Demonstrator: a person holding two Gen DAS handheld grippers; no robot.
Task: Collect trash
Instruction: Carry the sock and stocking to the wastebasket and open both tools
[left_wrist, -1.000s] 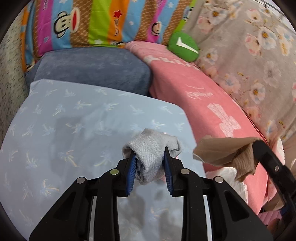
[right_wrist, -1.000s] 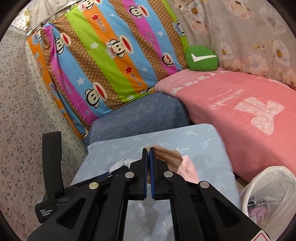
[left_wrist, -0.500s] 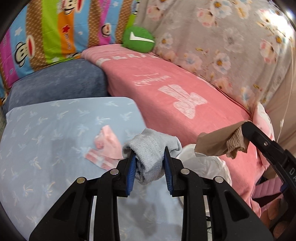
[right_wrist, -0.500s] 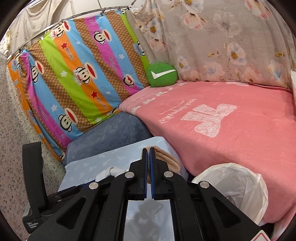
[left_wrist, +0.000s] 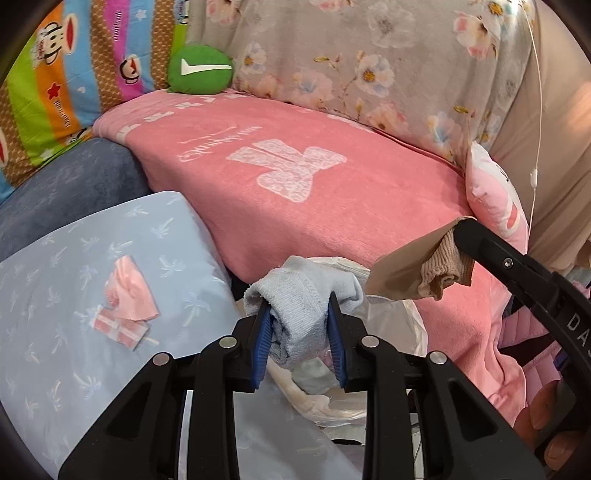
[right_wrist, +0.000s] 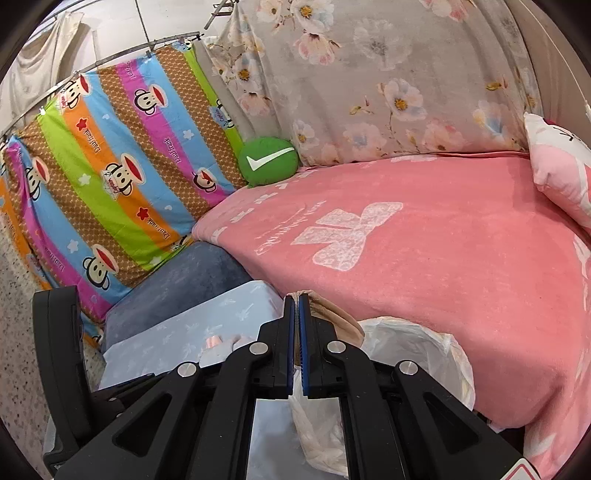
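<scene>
The left gripper is clenched on a balled grey sock, its blue pads pressing the cloth from both sides exactly as they did a second ago; the right gripper is clamped tight on a thin beige stocking, which in the left wrist view hangs from its black tip as a tan flap with a ribbed cuff; that hold too is unchanged. What differs is what lies under them: a second ago the grey sock hung over the pale blue palm-print cloth; now it hangs over the open mouth of the white plastic trash bag, which sits in the gap between the blue cloth and the pink blanket; the beige stocking hangs just beside the bag's far rim, over the blanket's edge. In the right wrist view the bag has come from the lower right corner to just right of the closed fingers. A pink cloth scrap with a striped wrapper, unseen a second ago, now lies on the blue cloth to the left; the green round cushion has slid from centre-right to upper left; a pink-and-white pillow has entered on the right.
</scene>
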